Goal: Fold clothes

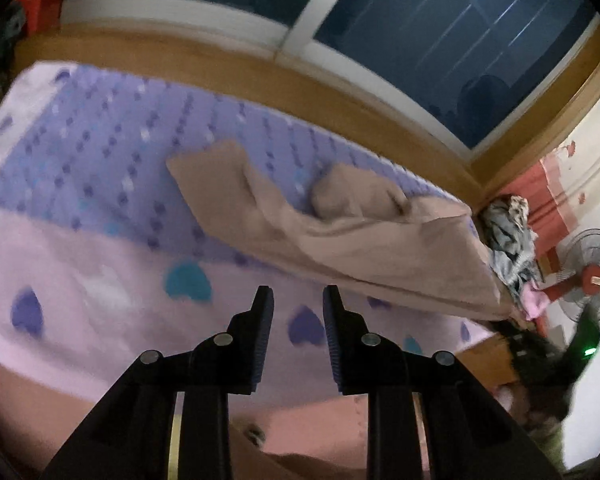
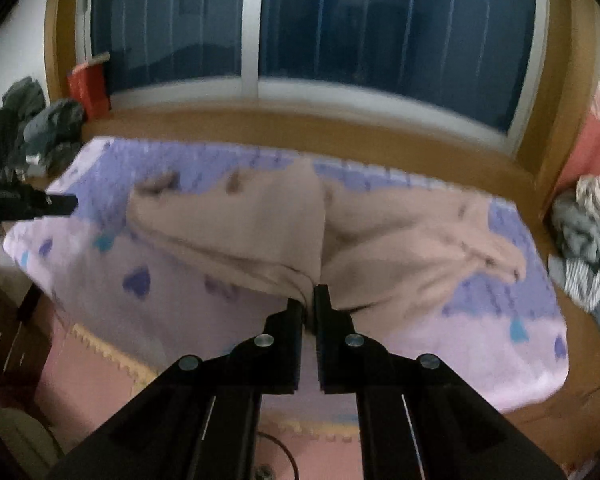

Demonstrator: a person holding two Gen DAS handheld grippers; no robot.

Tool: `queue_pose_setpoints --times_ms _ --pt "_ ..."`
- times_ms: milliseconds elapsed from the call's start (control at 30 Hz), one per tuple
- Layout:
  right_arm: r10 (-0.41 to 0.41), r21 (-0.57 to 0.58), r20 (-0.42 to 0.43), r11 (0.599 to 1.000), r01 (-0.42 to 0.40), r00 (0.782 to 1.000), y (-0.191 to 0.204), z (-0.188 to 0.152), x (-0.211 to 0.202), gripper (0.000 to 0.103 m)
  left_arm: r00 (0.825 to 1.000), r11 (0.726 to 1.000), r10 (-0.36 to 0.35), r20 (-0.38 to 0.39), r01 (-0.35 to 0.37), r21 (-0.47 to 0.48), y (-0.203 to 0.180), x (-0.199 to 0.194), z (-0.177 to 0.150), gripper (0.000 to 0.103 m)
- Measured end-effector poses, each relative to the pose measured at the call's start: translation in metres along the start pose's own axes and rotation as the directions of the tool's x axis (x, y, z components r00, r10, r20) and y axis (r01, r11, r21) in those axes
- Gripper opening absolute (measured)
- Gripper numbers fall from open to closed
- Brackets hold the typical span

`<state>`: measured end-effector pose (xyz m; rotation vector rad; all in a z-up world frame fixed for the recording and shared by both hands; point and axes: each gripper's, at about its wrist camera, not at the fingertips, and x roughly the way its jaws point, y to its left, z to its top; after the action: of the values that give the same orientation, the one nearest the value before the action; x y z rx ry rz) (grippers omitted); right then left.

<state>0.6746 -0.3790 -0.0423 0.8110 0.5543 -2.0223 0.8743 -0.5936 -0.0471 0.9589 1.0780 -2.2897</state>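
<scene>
A beige garment lies crumpled on a pink and purple heart-print sheet. In the left wrist view my left gripper hovers above the sheet, short of the garment, open with nothing between its fingers. My right gripper is shut on a bunched fold of the beige garment and holds that edge off the sheet. The left wrist view shows the right gripper as a dark blur at the garment's lifted right end. The left gripper shows at the left edge of the right wrist view.
A heap of grey and striped clothes lies right of the sheet, beside a standing fan. Dark clothes and a red box sit at the back left. A wooden ledge and a dark window run behind. Pink foam floor mat lies below.
</scene>
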Motion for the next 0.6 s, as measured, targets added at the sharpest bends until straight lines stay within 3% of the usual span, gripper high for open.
queue_pose_setpoints --times_ms 233,333,400,600 --pt "0.041 0.055 -0.201 0.998 -0.030 0.979 -0.006 -0.057 0.045 0.009 0.996 0.999 0.042 -0.078 -0.042 0.012 -0.015 0.007 -0.014 0.037" --pt "0.042 0.075 -0.193 0.997 -0.028 0.980 -0.005 -0.059 0.033 0.019 0.994 0.997 0.058 -0.093 -0.053 0.052 -0.019 0.007 -0.007 0.045" --pt "0.032 0.078 -0.176 0.997 -0.019 0.984 -0.006 -0.056 0.018 0.031 0.994 0.996 0.056 -0.098 -0.049 0.079 -0.021 0.011 0.003 0.045" --pt "0.021 0.109 -0.052 0.994 -0.016 0.998 0.004 -0.016 -0.015 0.052 0.990 0.979 0.092 -0.104 -0.070 0.194 -0.024 0.038 0.059 0.045"
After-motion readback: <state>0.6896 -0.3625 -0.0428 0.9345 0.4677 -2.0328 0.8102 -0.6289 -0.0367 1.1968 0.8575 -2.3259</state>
